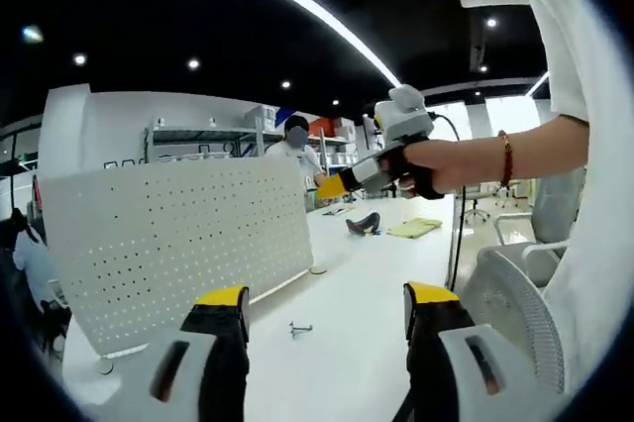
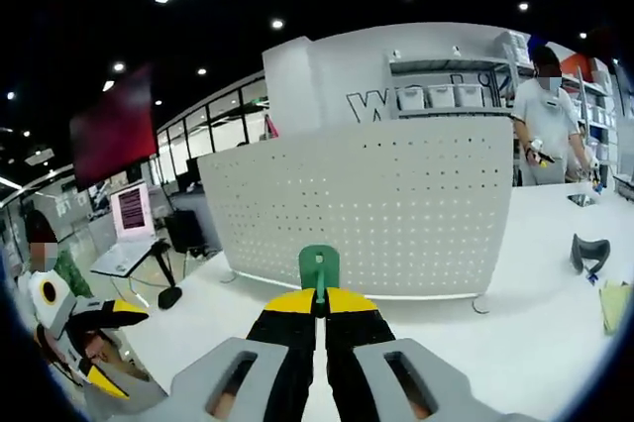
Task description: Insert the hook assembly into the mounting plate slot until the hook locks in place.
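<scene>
Right gripper (image 2: 319, 305) jaws clamped on green hook assembly (image 2: 319, 268), tab protruding above tips, white perforated mounting plate (image 2: 396, 209) beyond. Left gripper (image 1: 327, 305) jaws wide, empty; small metal hook (image 1: 300, 328) on table (image 1: 376, 273) between them.

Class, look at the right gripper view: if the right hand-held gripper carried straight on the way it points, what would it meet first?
Most likely the white pegboard panel standing on the table. The right hand-held gripper, shut on a green hook piece, points at its lower middle; nothing shows between, though depth is hard to judge.

Green hook (image 2: 319, 268) base hidden between right claw (image 2: 319, 305) jaws
</scene>
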